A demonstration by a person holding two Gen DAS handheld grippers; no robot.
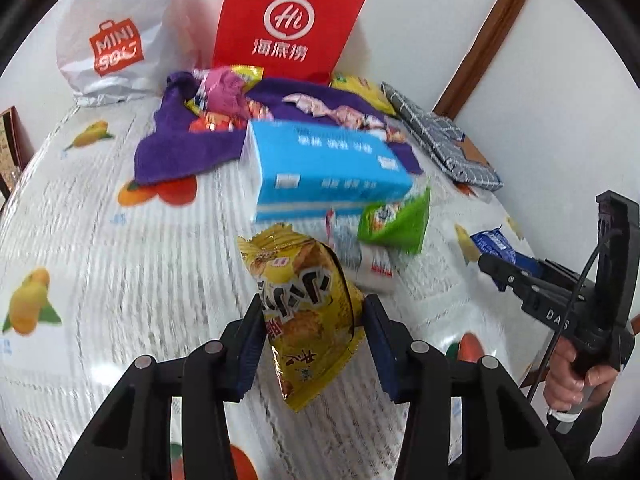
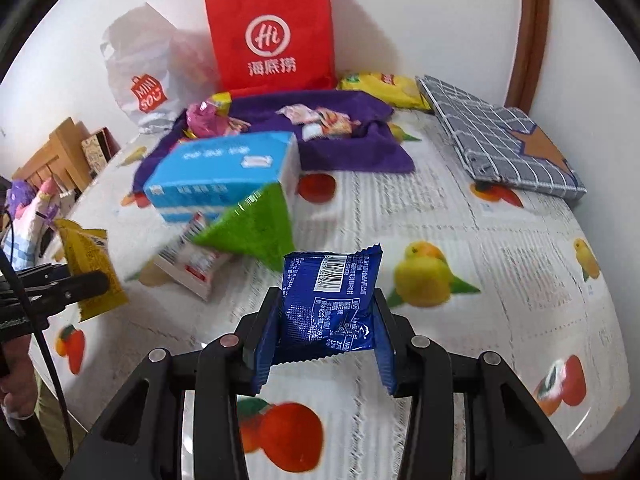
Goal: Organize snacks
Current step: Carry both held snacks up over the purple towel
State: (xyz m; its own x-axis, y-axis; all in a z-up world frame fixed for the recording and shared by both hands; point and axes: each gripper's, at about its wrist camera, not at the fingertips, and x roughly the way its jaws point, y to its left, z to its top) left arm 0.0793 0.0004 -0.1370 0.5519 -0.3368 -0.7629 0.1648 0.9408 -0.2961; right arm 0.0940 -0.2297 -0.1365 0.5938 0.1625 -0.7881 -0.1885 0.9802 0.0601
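Observation:
My left gripper [image 1: 314,320] is shut on a yellow snack bag [image 1: 304,300] and holds it above the table; the bag also shows in the right wrist view [image 2: 90,272]. My right gripper [image 2: 326,320] is shut on a blue snack packet [image 2: 332,300], also held above the table; the packet shows at the right of the left wrist view [image 1: 496,244]. A green triangular snack bag [image 2: 256,228] and a white packet [image 2: 192,260] lie by a blue tissue box [image 2: 224,172]. Several small snacks [image 2: 320,120] lie on a purple towel [image 2: 352,152].
A red paper bag [image 2: 276,36] and a white Miniso bag [image 2: 140,76] stand against the back wall. A yellow chip bag [image 2: 384,88] and a folded grey checked cloth [image 2: 500,140] lie at the back right. The fruit-print tablecloth [image 2: 520,280] covers the table.

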